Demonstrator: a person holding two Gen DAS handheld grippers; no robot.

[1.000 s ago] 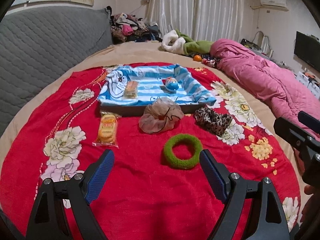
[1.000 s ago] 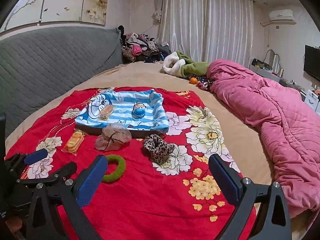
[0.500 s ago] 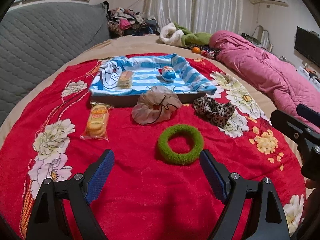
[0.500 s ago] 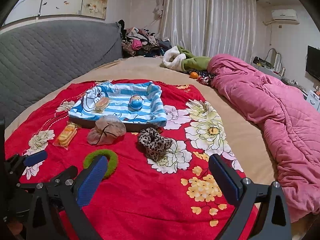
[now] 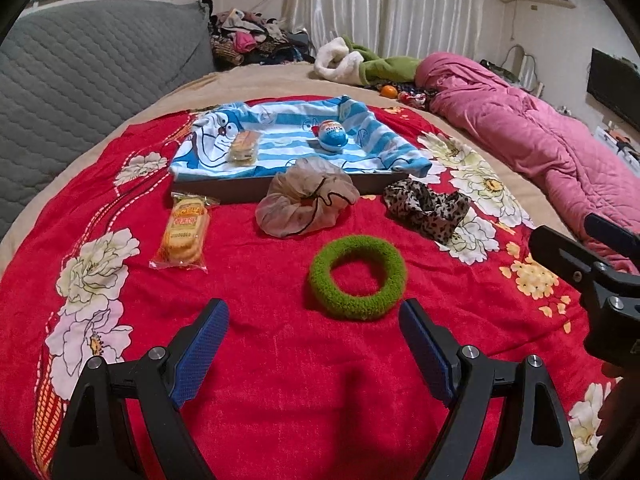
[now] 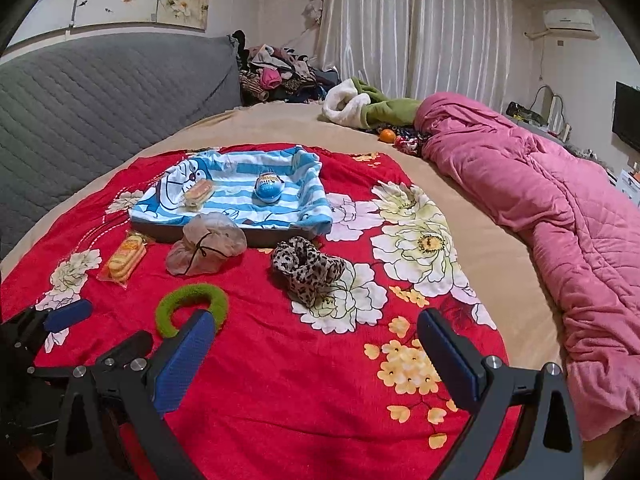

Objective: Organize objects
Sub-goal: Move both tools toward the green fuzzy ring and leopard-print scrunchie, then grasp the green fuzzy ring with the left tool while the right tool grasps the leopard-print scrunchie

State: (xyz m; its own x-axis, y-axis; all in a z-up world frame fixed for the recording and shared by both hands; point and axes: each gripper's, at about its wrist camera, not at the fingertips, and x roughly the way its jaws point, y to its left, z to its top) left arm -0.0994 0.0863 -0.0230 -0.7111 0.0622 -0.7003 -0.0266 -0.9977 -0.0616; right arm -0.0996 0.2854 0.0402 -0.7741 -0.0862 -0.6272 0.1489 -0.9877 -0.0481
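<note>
A green ring scrunchie (image 5: pixel 357 277) (image 6: pixel 192 304) lies on the red floral blanket (image 5: pixel 280 360), just beyond my open left gripper (image 5: pixel 314 320). Behind it sit a beige sheer scrunchie (image 5: pixel 306 198) (image 6: pixel 206 244), a leopard-print scrunchie (image 5: pixel 426 206) (image 6: pixel 306 266) and a packet of biscuits (image 5: pixel 184 232) (image 6: pixel 124 256). A tray lined with a blue striped cartoon cloth (image 5: pixel 288 144) (image 6: pixel 240 196) holds a small snack packet (image 5: pixel 244 146) and a blue egg-shaped toy (image 5: pixel 332 134) (image 6: pixel 269 189). My right gripper (image 6: pixel 312 330) hovers open over the blanket, nothing between its fingers.
A pink quilt (image 6: pixel 540 208) runs along the bed's right side. A green and white garment (image 6: pixel 368 106) and an orange (image 6: pixel 387 135) lie at the far end. A grey quilted headboard (image 5: pixel 80 76) borders the left. Clothes are piled in the back corner.
Both grippers have sunk a little toward the blanket, so the scrunchies and tray look nearer. Both stayed open; nothing on the blanket moved.
</note>
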